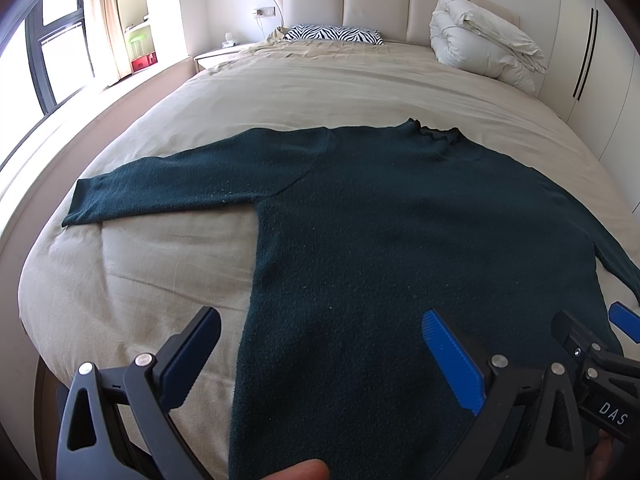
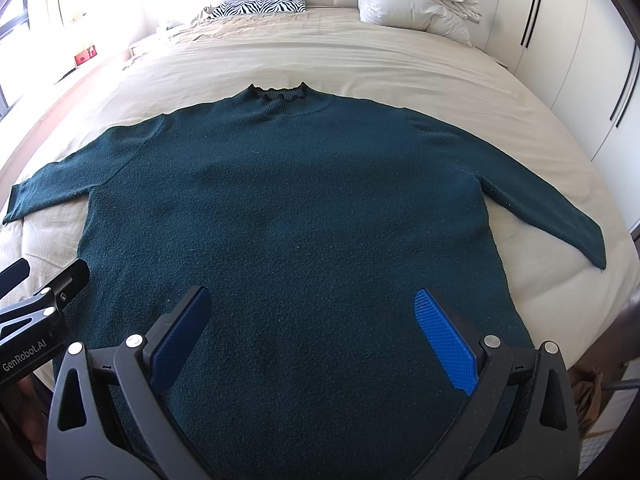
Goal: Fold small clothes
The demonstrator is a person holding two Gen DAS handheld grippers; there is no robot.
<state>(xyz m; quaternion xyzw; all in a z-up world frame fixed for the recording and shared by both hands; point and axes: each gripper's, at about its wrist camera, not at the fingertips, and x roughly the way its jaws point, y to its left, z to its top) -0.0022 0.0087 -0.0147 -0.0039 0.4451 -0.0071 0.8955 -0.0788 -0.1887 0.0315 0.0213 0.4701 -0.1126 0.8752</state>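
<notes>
Sweater point(image 2: 288, 200) was spread flat on the bed point(image 2: 400, 64), sleeves extended. Left gripper point(image 1: 320, 356) and right gripper point(image 2: 312, 332) were held above its hem, jaws spread wide.

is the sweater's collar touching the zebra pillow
Apart. The right wrist view shows a wide stretch of bare beige bedcover between the sweater collar and the zebra pillow up by the headboard.
</notes>
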